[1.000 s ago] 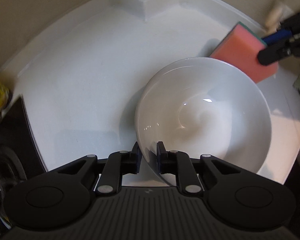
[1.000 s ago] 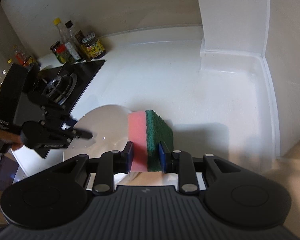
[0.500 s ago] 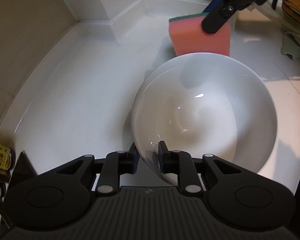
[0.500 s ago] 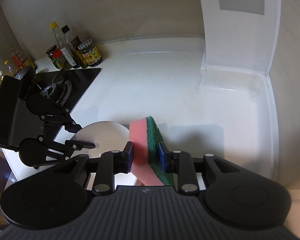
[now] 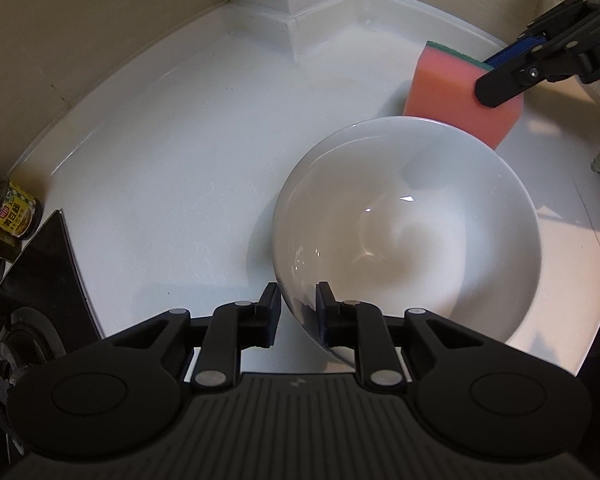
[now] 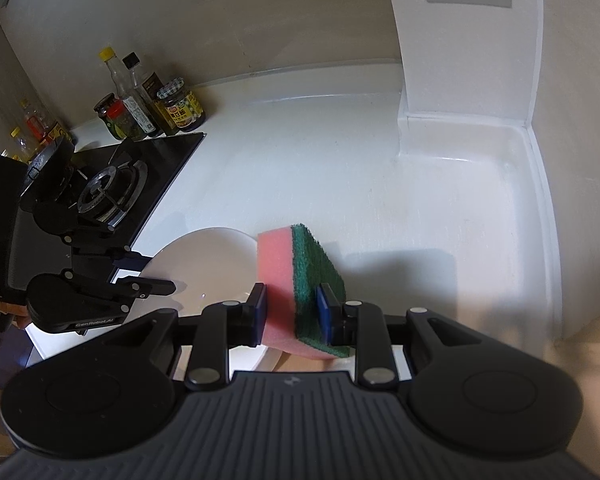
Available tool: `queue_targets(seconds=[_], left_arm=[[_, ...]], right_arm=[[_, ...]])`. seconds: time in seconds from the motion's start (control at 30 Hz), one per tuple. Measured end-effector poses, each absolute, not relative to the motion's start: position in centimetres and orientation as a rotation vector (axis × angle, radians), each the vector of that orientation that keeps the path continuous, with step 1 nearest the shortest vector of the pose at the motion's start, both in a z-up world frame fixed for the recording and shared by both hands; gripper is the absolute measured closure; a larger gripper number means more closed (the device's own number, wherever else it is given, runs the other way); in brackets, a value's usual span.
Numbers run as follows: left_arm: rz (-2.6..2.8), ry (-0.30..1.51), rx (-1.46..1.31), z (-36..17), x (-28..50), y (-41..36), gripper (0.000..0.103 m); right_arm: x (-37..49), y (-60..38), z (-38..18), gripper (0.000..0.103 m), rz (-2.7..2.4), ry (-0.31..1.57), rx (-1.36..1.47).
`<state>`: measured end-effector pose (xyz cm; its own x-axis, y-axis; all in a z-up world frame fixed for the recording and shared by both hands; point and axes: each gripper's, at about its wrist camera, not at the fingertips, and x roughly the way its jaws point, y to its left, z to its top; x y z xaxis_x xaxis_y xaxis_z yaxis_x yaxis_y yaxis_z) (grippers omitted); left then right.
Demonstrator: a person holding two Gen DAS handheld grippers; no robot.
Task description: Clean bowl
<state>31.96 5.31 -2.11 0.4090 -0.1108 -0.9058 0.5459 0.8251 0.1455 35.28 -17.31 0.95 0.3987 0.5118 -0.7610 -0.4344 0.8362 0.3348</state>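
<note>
Since half a second ago, the sponge [image 5: 456, 88] has swung from the bowl's far rim toward its far right.

Left gripper [image 5: 297, 312] pinches the near rim of the glossy, slippery, breakable bowl [image 5: 412, 228], held over the counter [image 5: 187, 168]; right gripper [image 6: 291, 312] is clamped on the soft sponge.

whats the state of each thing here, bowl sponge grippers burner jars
bowl: upright on the counter, empty, rim pinched by the left gripper
sponge: held off the counter, beside the bowl's rim, not touching inside
left gripper: shut on the bowl's near rim
right gripper: shut on the sponge
burner: no flame, no pot on it
jars: lids on, standing behind the hob
</note>
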Motion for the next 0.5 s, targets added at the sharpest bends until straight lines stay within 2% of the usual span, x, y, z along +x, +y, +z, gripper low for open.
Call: queue_targets(seconds=[0.3, 0.5], left_arm=[[-0.545, 0.998, 0.590, -3.0, 32.6, 5.0, 0.081], [-0.555, 1.004, 0.552, -3.0, 33.1, 5.3, 0.083]], right_arm=[[35.6, -17.0, 1.4, 0.081, 0.594, 0.963, 0.051], [33.3, -14.3, 3.6, 0.081, 0.644, 0.758, -0.190]])
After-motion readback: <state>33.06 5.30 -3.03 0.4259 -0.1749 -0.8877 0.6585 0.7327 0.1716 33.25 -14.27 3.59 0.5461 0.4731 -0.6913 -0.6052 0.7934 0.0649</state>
